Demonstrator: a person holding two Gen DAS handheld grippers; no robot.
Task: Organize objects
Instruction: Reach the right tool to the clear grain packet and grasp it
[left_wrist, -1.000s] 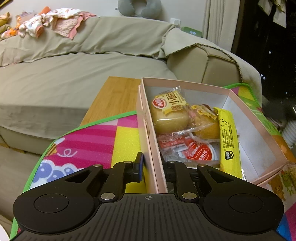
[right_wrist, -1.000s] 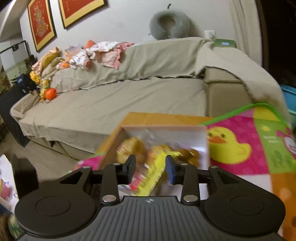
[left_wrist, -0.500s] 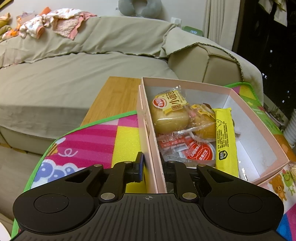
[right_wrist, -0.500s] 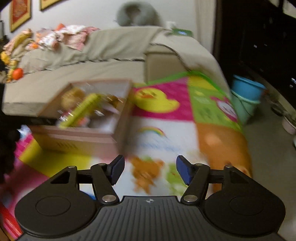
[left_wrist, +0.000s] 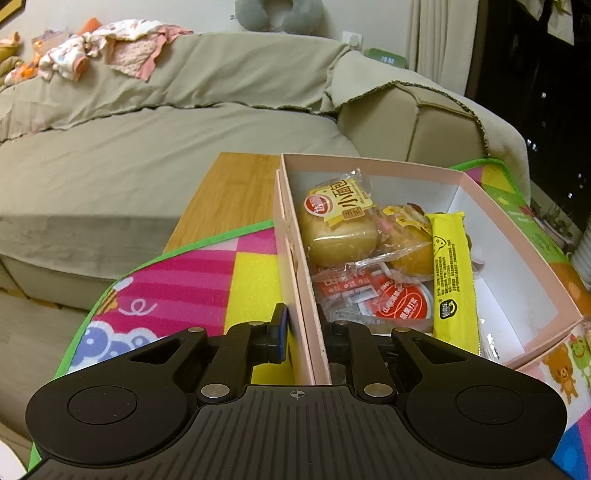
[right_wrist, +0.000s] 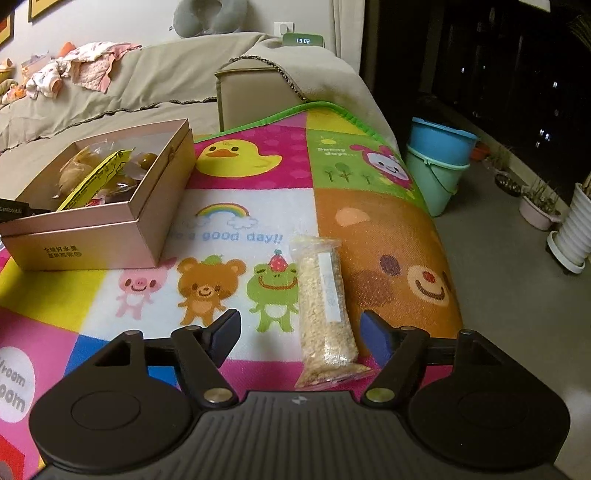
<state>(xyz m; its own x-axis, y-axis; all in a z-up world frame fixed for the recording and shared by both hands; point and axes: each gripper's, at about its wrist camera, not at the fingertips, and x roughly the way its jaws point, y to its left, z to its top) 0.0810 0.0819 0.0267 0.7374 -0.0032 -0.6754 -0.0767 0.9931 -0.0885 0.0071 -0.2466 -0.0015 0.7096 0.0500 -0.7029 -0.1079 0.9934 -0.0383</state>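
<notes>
The left gripper (left_wrist: 301, 332) has its jaws clamped on the near wall of the pink cardboard box (left_wrist: 480, 195), which stands at the mat-covered tabletop's far edge by the sofa (left_wrist: 147, 155). Inside the box lie a wrapped bun (left_wrist: 338, 225), a second bun packet (left_wrist: 406, 240), a red-labelled sachet (left_wrist: 399, 304) and a long yellow snack bar (left_wrist: 452, 280) laid over them. The right gripper (right_wrist: 301, 332) is opening its jaws around, not touching, a clear packet of grain (right_wrist: 325, 302) lying near the tabletop's right edge on the cartoon play mat (right_wrist: 236, 236), well apart from the box.
</notes>
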